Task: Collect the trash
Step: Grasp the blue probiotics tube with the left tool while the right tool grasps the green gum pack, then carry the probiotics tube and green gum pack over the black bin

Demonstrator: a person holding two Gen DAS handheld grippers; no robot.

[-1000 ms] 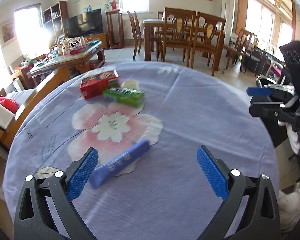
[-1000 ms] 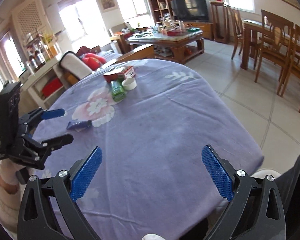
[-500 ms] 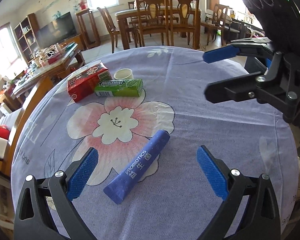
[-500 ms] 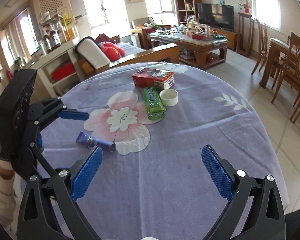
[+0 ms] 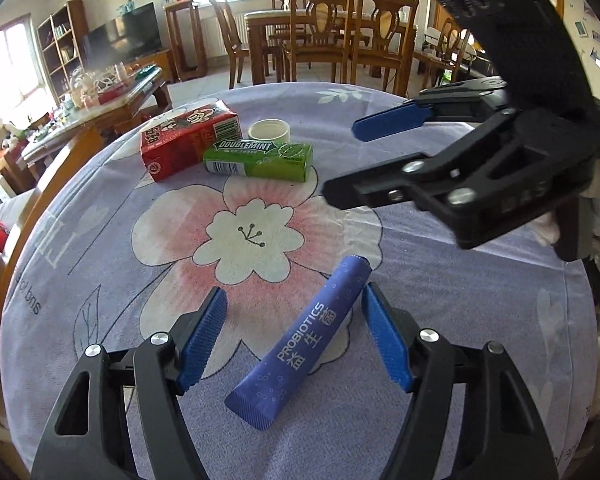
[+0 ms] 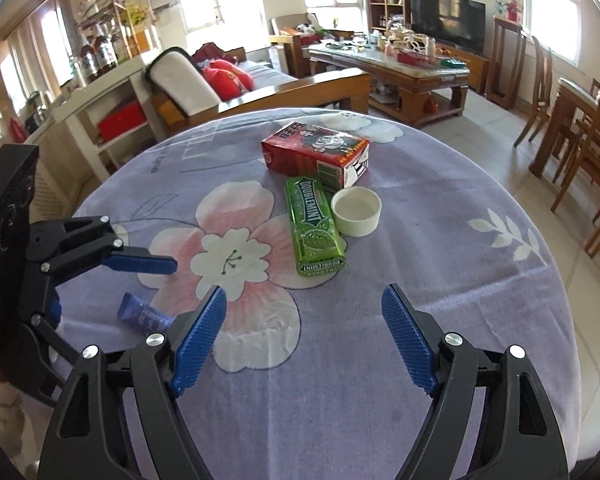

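Note:
A blue probiotics sachet [image 5: 308, 336] lies on the purple flowered tablecloth [image 5: 100, 240]. My left gripper [image 5: 294, 322] is open around it, the right pad close to its upper end. The sachet also shows in the right wrist view [image 6: 140, 314]. A green Doublemint pack [image 5: 260, 158], a red carton [image 5: 188, 138] and a white cap [image 5: 269, 130] lie together farther back. My right gripper [image 6: 304, 322] is open and empty, a short way before the green pack [image 6: 314, 228], carton [image 6: 316, 152] and cap [image 6: 356, 210].
The right gripper [image 5: 440, 152] hangs over the table's right side in the left wrist view. The left gripper [image 6: 60, 252] shows at the left in the right wrist view. A sofa [image 6: 240, 84], coffee table [image 6: 392, 68] and dining chairs [image 5: 340, 28] stand beyond the table.
My left gripper has moved forward and narrowed around the blue sachet. My right gripper has moved closer over the table toward the green pack and narrowed a little.

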